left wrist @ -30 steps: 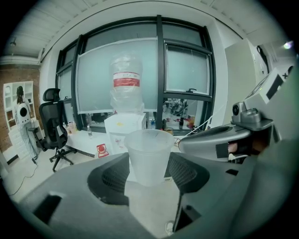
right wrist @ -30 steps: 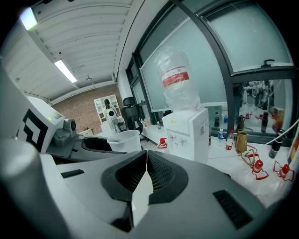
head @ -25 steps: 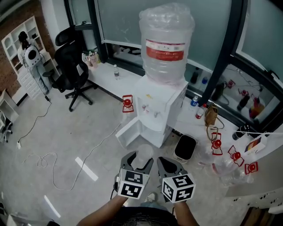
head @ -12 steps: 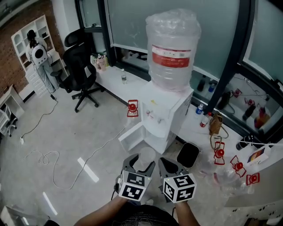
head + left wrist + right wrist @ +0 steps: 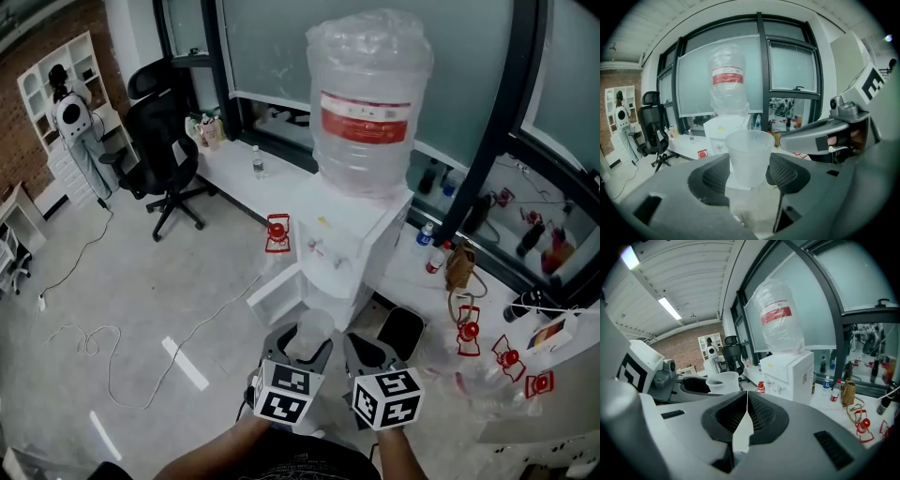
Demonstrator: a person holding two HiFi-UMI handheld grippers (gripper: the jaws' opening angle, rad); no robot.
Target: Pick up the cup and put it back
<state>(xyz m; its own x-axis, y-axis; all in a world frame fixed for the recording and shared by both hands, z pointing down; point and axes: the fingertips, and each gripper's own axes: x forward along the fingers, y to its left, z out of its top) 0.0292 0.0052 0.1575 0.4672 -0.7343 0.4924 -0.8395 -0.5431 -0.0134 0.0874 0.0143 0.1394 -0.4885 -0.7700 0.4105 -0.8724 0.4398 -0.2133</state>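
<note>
A translucent plastic cup (image 5: pixel 749 157) stands upright between the jaws of my left gripper (image 5: pixel 749 174), which is shut on it; the head view shows the cup (image 5: pixel 312 326) held just in front of the water dispenser (image 5: pixel 352 239). My right gripper (image 5: pixel 746 416) is shut with nothing between its jaws, and it hangs beside the left one (image 5: pixel 367 354). From the right gripper view the cup (image 5: pixel 723 382) appears at the left, in the other gripper. A big water bottle (image 5: pixel 368 98) with a red label tops the dispenser.
The dispenser's lower door (image 5: pixel 277 289) hangs open. A black bin (image 5: pixel 396 330) stands to its right. Red clips (image 5: pixel 507 357) and bottles (image 5: pixel 434 260) lie on the low white ledge (image 5: pixel 220 169). A black office chair (image 5: pixel 159 150) and a person (image 5: pixel 73 122) are at far left. Cables (image 5: pixel 94 342) cross the floor.
The view has drifted slightly and both grippers sit a little closer to the dispenser. The cup stays held in my left gripper throughout.
</note>
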